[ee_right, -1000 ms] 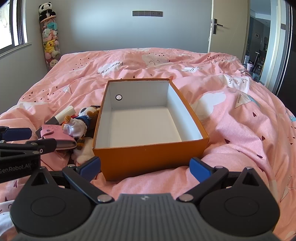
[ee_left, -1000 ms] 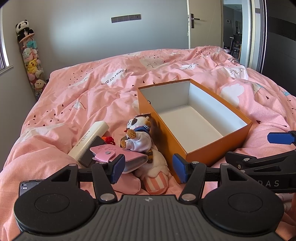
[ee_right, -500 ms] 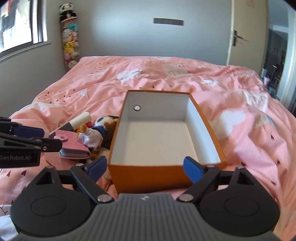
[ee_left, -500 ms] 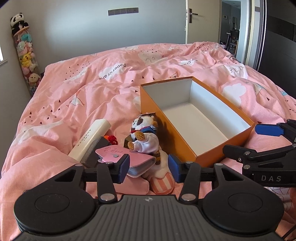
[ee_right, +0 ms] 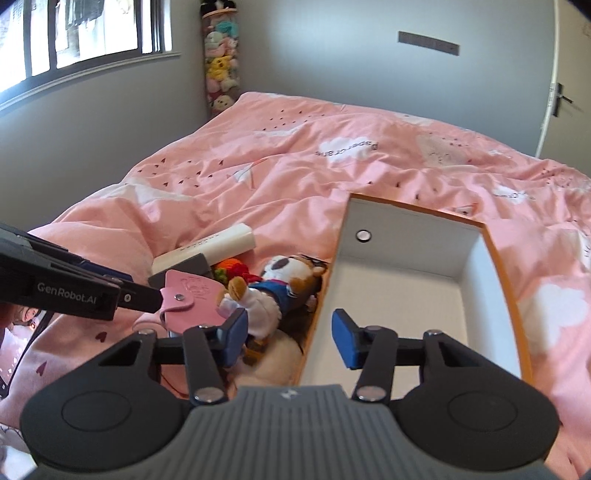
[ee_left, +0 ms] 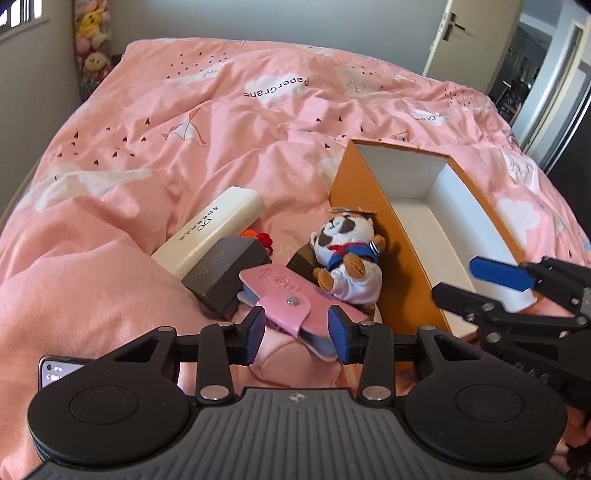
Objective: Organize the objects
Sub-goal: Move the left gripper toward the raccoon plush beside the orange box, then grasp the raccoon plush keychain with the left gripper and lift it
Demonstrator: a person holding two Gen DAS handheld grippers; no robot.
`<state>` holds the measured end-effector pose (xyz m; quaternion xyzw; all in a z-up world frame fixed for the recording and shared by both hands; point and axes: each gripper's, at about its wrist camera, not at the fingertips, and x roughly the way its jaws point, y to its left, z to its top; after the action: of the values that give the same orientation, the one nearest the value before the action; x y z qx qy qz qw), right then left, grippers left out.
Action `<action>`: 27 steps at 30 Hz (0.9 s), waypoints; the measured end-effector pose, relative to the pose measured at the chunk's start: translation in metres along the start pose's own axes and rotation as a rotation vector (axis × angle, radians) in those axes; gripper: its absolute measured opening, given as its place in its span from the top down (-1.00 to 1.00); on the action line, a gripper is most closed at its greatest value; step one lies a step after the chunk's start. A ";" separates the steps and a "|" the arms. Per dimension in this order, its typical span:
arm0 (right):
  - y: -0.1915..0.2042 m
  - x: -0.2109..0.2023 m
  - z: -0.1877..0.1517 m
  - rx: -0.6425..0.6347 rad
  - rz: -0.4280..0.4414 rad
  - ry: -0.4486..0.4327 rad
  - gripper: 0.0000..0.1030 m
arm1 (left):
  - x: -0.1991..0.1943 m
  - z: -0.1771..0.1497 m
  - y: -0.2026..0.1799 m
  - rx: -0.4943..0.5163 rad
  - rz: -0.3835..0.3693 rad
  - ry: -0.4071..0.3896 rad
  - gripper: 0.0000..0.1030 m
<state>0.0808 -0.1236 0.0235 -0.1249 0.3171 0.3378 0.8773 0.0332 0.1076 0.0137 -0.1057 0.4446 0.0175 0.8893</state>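
An empty orange box [ee_left: 373, 218] with white inside [ee_right: 399, 295] lies on the pink bed. Left of it lie a pink wallet [ee_left: 291, 295], a panda plush [ee_left: 347, 254], a dark box [ee_left: 221, 273] and a cream case [ee_left: 210, 230]. My left gripper [ee_left: 297, 330] has its fingers on either side of the wallet's near end, the pads at its edges. My right gripper [ee_right: 290, 338] is open over the box's left wall, one finger by the plush [ee_right: 280, 284], one inside the box.
A phone [ee_left: 55, 371] lies at the near left. A cupcake plush [ee_right: 273, 358] lies under the panda. A column of stuffed toys [ee_right: 219, 66] stands in the far corner. A door [ee_left: 439, 33] is at the far right.
Both grippers moved forward and left toward the pile. The left fingers narrowed around the pink wallet. The right gripper narrowed and now straddles the box's left wall.
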 end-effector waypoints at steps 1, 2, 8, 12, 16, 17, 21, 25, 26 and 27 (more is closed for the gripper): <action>0.001 0.005 0.003 -0.010 0.005 0.007 0.05 | 0.001 0.004 0.002 -0.008 -0.015 -0.002 0.11; 0.001 0.010 0.006 -0.018 0.005 0.013 0.11 | 0.003 0.008 0.002 -0.010 -0.032 -0.002 0.13; -0.008 0.038 0.023 -0.025 -0.015 0.048 0.38 | 0.023 0.031 -0.008 0.016 -0.120 0.021 0.24; -0.017 0.053 0.030 -0.029 -0.033 0.060 0.43 | 0.048 0.048 -0.010 -0.017 -0.165 0.058 0.17; -0.025 0.065 0.034 -0.027 -0.062 0.059 0.43 | 0.074 0.060 -0.005 -0.086 -0.193 0.103 -0.13; -0.027 0.067 0.034 -0.025 -0.074 0.059 0.43 | 0.080 0.062 -0.004 -0.101 -0.200 0.118 -0.19; -0.041 0.075 0.033 -0.005 -0.124 0.052 0.42 | 0.101 0.065 -0.004 -0.125 -0.246 0.175 -0.25; -0.051 0.080 0.030 0.024 -0.139 0.067 0.42 | 0.109 0.063 -0.014 -0.043 -0.240 0.204 -0.39; -0.052 0.081 0.029 0.026 -0.136 0.070 0.42 | 0.111 0.063 -0.017 -0.028 -0.224 0.206 -0.39; -0.052 0.082 0.028 0.031 -0.133 0.075 0.42 | 0.113 0.063 -0.018 -0.015 -0.209 0.209 -0.39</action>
<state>0.1757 -0.1083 -0.0070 -0.1448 0.3457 0.2688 0.8873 0.1534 0.0953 -0.0365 -0.1592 0.5213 -0.0830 0.8343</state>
